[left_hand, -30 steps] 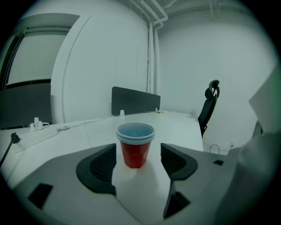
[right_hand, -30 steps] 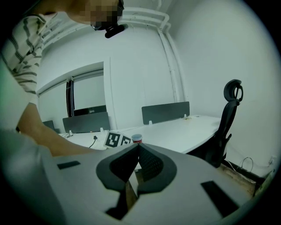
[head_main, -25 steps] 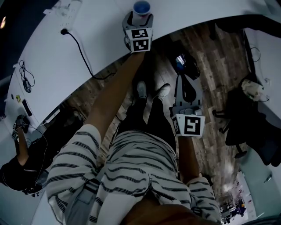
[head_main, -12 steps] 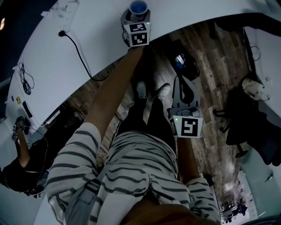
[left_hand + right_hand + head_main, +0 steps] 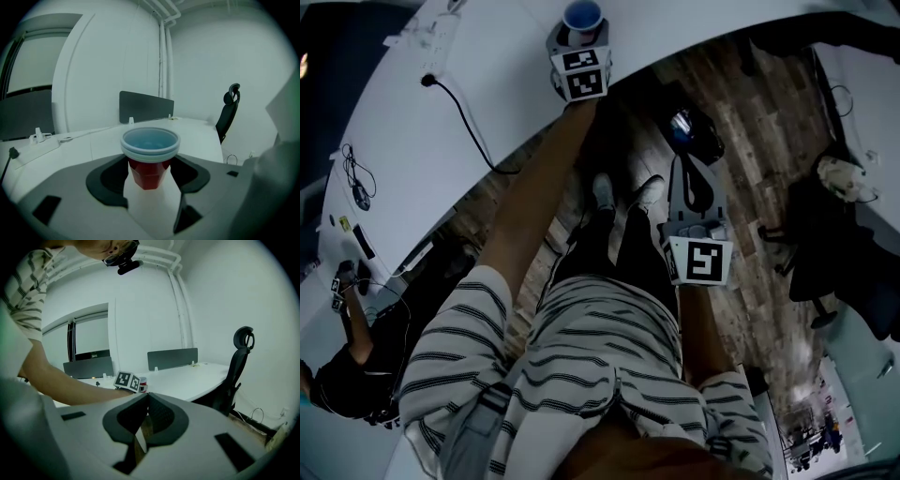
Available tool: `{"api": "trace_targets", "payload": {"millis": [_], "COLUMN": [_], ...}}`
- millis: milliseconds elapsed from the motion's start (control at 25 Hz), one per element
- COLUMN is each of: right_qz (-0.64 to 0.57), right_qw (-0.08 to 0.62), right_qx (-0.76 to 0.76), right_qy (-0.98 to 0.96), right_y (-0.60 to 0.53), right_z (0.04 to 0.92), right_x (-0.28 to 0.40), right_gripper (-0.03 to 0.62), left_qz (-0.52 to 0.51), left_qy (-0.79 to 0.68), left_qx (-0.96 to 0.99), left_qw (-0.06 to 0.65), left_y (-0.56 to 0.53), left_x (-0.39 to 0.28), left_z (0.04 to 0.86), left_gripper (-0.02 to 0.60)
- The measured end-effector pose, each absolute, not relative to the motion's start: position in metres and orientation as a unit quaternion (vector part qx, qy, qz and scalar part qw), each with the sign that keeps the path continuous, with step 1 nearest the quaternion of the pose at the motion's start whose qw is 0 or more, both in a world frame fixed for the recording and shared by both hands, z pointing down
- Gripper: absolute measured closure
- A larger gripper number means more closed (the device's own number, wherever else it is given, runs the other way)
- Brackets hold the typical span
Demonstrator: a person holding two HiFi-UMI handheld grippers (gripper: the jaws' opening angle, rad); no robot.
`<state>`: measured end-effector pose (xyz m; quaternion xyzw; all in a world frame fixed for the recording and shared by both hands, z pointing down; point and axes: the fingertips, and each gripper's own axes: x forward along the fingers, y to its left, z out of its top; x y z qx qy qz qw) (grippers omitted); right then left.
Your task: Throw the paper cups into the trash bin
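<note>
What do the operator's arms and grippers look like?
Both alike: left gripper and right gripper have light grey bodies, dark pads, and a white cube with black square markers. Short white sleeves, dark stripes. Left jaws have just been closing round the red paper cup.

A paper cup (image 5: 150,157) stands on the surface (image 5: 201,136), near its edge. A power strip (image 5: 427,33) and its cord (image 5: 467,114) lie to the cup's left. A divider panel (image 5: 145,107) stands behind it, and an office chair (image 5: 228,115) stands beyond the surface to the right.
</note>
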<state>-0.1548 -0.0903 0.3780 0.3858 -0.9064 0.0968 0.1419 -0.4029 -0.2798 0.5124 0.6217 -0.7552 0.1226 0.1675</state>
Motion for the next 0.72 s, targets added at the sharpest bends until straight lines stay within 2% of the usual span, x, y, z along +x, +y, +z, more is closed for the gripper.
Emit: {"api": "trace_targets", "payload": {"millis": [720], "right_qz": [0.084], "right_qw": [0.108], "right_qx": [0.435], "right_qy": [-0.890], "right_y": [-0.081], "right_z": [0.334], "right_x": [-0.122], "right_gripper": [0.585], "left_qz": [0.109], "left_qy": [-0.730], "left_qx": [0.661], "left_qw": [0.134], "left_y": [-0.254], "left_x": [-0.355], "left_z": [0.432], "left_gripper": [0.282]}}
